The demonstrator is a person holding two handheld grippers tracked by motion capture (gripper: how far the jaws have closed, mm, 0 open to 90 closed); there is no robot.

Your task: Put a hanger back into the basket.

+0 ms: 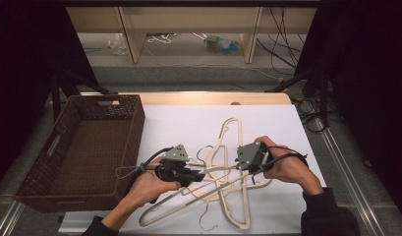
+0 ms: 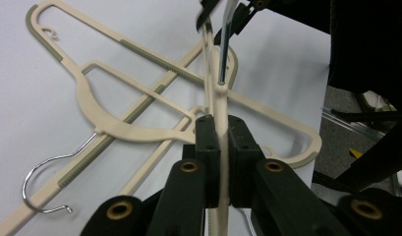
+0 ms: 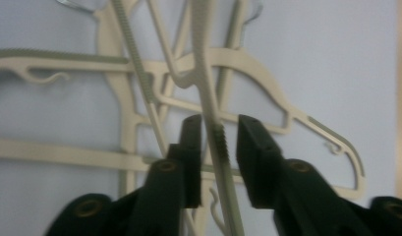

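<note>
While the left gripper [image 2: 219, 147] clamps the hanger [image 2: 219, 105], the right gripper's [image 3: 219, 147] jaws stand apart around it.

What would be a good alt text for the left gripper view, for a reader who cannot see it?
The left gripper, with two black jaws, is shut on the thin bar of a cream plastic clothes hanger that stands on edge. Behind it, more cream plastic hangers with metal hooks lie crossed on a white table. The tip of the right gripper shows at the top.

a white-covered table [image 1: 198, 123] is shown, on which a brown woven basket [image 1: 80, 147] at the left and overlapping cream plastic hangers [image 1: 228, 137] are laid.
</note>
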